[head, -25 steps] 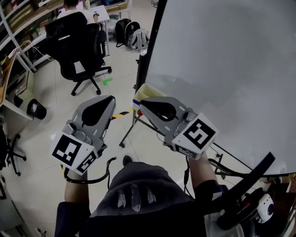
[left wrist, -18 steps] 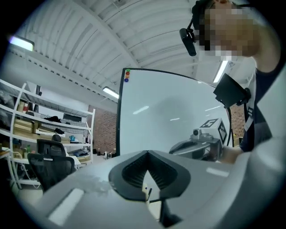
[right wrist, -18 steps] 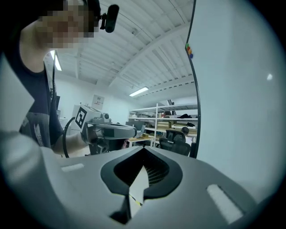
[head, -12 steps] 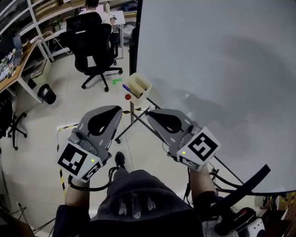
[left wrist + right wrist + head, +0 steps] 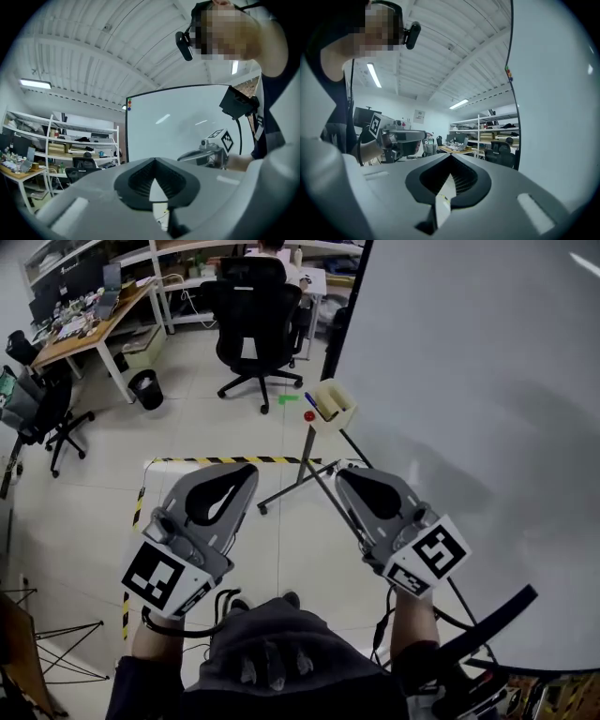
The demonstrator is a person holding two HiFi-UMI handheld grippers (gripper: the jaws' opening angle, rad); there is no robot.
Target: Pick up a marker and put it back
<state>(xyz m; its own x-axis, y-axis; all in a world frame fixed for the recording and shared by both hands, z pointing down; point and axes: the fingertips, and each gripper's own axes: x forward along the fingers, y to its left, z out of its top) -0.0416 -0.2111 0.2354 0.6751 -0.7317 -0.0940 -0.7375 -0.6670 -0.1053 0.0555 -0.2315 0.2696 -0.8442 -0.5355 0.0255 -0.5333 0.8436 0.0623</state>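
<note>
The grey left gripper (image 5: 247, 470) and grey right gripper (image 5: 346, 474) both have jaws pressed together, with the cream open-topped box (image 5: 335, 404) well ahead of them.

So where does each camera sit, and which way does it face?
Head view: on the head, facing steeply down; left hand-held gripper, right hand-held gripper, torso show.
Left gripper view: on that gripper, facing the whiteboard along shut jaws; right hand-held gripper shows.
Right gripper view: likewise, facing desks; left hand-held gripper shows.
All share the whiteboard.

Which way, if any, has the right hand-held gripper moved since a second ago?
Yes. The right hand-held gripper has backed away from the marker tray: its tip was beside the tray, and now floor shows between them.
</note>
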